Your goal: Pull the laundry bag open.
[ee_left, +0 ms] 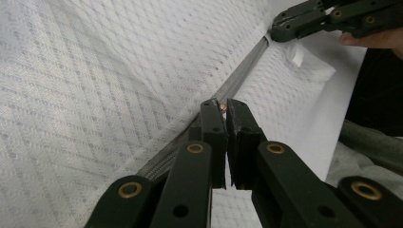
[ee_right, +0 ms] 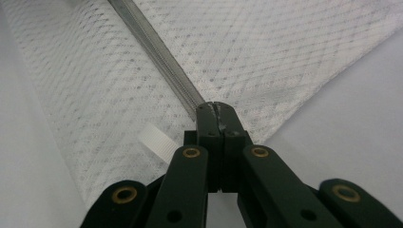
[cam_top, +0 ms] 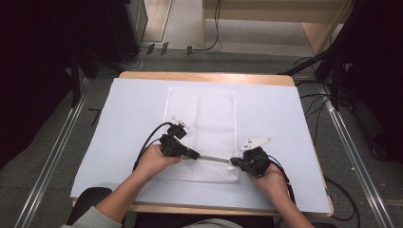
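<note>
Between the two claws the grey zipper (cam_top: 215, 158) of the white mesh bag (cam_top: 202, 118) is stretching taut: the right gripper (ee_right: 216, 106) is clamping its end as an anchor, while the left gripper (ee_left: 222, 105) is pinching the small brass slider (ee_left: 223, 108), probably for pulling.

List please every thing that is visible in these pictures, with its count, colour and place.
white mesh laundry bag: one, white, flat on the middle of the sheet.
grey zipper: one, grey, across the bag's near end, stretched between the two grippers.
small brass-coloured zipper pull: one, between the left gripper's fingers.
white ribbon tab: one, white, at the bag's edge beside the right gripper.
pale blue-white sheet: one, covering the table.
light wooden table: one, under the sheet.
left gripper: one, black, shut on the pull.
right gripper: one, black, shut on the zipper's end.
hands: two, at the near edge.
</note>
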The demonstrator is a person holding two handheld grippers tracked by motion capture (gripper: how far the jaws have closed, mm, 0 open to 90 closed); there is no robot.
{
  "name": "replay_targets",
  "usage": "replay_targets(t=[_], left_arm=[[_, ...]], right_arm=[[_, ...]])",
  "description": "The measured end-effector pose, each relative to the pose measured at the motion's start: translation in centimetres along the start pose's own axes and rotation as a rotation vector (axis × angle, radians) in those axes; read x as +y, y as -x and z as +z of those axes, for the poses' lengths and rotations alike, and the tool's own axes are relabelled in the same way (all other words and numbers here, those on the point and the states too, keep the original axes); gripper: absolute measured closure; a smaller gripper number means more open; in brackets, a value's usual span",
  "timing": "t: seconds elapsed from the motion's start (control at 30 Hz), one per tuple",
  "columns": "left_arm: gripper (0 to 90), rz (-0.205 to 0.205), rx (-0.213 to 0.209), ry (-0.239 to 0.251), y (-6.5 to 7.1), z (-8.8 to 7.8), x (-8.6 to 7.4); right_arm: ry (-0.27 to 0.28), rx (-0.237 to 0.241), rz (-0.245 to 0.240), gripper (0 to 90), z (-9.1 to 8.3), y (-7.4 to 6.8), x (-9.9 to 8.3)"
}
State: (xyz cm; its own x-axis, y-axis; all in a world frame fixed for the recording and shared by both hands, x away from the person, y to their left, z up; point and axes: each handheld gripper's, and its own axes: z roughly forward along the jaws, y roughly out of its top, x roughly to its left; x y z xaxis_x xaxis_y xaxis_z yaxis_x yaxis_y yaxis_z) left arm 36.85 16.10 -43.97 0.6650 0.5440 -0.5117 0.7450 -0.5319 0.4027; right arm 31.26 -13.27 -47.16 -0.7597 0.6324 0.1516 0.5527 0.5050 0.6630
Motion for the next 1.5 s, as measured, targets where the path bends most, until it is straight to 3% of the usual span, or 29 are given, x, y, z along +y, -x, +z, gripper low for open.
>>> replay_targets(t=[0.1, 0.2, 0.37, 0.43, 0.47, 0.97, 1.37, 1.5], left_arm=[[88.1, -0.005, 0.01, 0.0, -0.2, -0.3, -0.1], [88.1, -0.01, -0.01, 0.003, -0.4, -0.6, -0.3], [88.1, -0.001, 0.022, -0.013, -0.3, -0.6, -0.3], [88.1, -0.025, 0.001, 0.003, -0.7, -0.9, -0.5], [88.1, -0.012, 0.025, -0.01, -0.7, -1.0, -0.6], [88.1, -0.068, 0.032, 0.037, -2.8, -4.3, -2.6], [88.0, -0.074, 0.025, 0.034, -3.1, -4.8, -3.0], [88.0, -0.086, 0.059, 0.032, -3.4, -5.1, -3.3]], right_arm=[[-0.003, -0.001, 0.006, 90.0, 0.0, 0.0, 0.0], [-0.002, -0.002, 0.008, 90.0, 0.0, 0.0, 0.0], [-0.001, -0.001, -0.001, 90.0, 0.0, 0.0, 0.0], [-0.001, -0.001, 0.001, 90.0, 0.0, 0.0, 0.0], [-0.002, -0.001, 0.001, 90.0, 0.0, 0.0, 0.0], [-0.001, -0.002, 0.001, 90.0, 0.0, 0.0, 0.0], [-0.002, -0.001, 0.006, 90.0, 0.0, 0.0, 0.0], [-0.003, -0.002, 0.007, 90.0, 0.0, 0.0, 0.0]])
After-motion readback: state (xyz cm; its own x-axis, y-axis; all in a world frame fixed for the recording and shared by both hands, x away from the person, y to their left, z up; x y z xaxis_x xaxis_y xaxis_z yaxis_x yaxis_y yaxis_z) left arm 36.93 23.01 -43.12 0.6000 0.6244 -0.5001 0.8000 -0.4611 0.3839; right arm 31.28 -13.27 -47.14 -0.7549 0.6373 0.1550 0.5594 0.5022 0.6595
